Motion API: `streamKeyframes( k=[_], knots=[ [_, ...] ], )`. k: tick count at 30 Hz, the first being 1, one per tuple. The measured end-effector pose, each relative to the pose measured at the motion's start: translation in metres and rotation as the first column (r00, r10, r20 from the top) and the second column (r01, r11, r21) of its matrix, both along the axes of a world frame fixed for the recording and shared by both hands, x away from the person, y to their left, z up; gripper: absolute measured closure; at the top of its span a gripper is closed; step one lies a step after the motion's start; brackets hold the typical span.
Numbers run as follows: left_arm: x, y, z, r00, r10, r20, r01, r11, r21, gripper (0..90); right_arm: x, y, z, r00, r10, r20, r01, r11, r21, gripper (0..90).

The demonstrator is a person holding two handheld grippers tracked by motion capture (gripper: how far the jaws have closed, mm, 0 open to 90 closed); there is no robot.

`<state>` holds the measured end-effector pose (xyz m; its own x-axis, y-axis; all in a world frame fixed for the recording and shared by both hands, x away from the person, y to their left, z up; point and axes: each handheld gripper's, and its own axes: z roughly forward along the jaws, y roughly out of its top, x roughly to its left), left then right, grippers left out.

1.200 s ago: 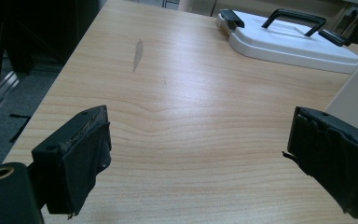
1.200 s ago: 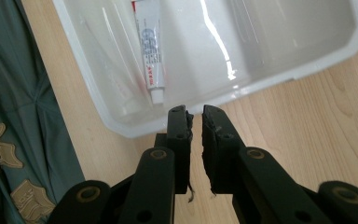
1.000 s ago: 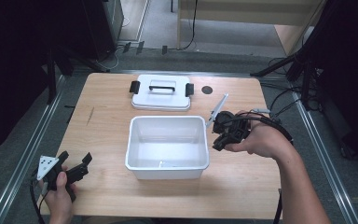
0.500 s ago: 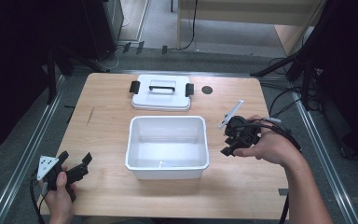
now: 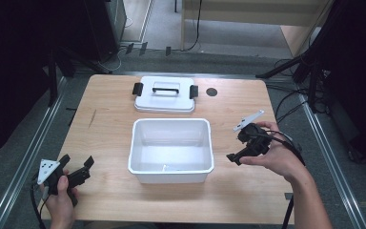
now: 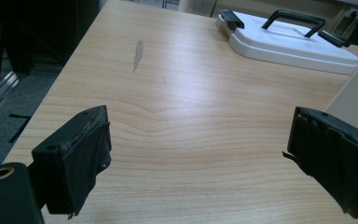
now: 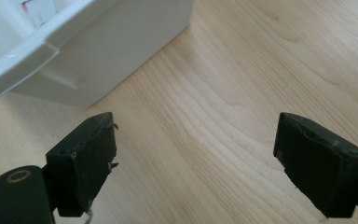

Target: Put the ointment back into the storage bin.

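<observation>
Fingers spread wide on both sides, nothing between them. The right gripper's fingers (image 7: 81,163) are released over bare wood, pointing down toward the table (image 7: 242,93) with the near right corner of the white tub (image 7: 74,51) just beyond their tips. From above, the right gripper (image 5: 243,148) sits in the person's right hand (image 5: 279,160), just beside the tub's right wall and apart from it, angled in toward the rim; that reads like a hand placed to work at that side, though whether it is arriving or leaving I cannot judge.

Over on the near left corner, the left gripper (image 5: 78,171) rests low in the left hand (image 5: 59,195), fingers (image 6: 81,154) parted, empty, aimed across open table toward the far side. It looks parked out of the way.

Middle of the table, the tub (image 5: 170,174) stands open and upright, seemingly empty apart from a small mark near its front wall that I cannot identify. Its white lid (image 5: 164,95), black handle up and black clips at each end, lies flat just beyond the tub's far edge, close enough to fetch. A small dark round spot (image 5: 212,91) sits right of the lid.
</observation>
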<state>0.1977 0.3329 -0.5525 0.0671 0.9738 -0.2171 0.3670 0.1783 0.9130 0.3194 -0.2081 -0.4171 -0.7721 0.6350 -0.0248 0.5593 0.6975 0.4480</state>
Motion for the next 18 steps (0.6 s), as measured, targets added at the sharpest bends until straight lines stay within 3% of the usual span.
streamKeyframes(
  k=[4, 8, 11, 15, 18],
  knots=[
    [0.000, 0.000, 0.000, 1.0000, 0.002, 0.001, -0.002, 1.0000, 0.002, 6.9, -0.001, -0.008, -0.009, 0.9973, -0.061, 0.042, 0.058, 0.996, 0.065, 0.5],
    [0.000, 0.000, 0.000, 1.0000, 0.002, 0.002, -0.002, 1.0000, 0.001, 6.9, -0.005, -0.019, -0.020, 0.9877, -0.127, 0.091, 0.114, 0.985, 0.131, 0.0],
    [0.000, 0.000, 0.000, 1.0000, 0.002, 0.002, -0.002, 1.0000, 0.002, 6.9, -0.009, -0.029, -0.029, 0.9723, -0.185, 0.143, 0.158, 0.971, 0.179, 0.0],
    [0.000, 0.000, 0.000, 1.0000, -0.002, -0.002, 0.002, 1.0000, 0.003, 6.9, -0.016, -0.043, -0.044, 0.9365, -0.289, 0.198, 0.239, 0.941, 0.241, 0.0],
    [0.000, 0.000, 0.000, 1.0000, -0.001, -0.003, 0.001, 1.0000, 0.003, 6.8, -0.023, -0.053, -0.054, 0.9145, -0.332, 0.231, 0.264, 0.922, 0.283, 0.0]
  ],
)
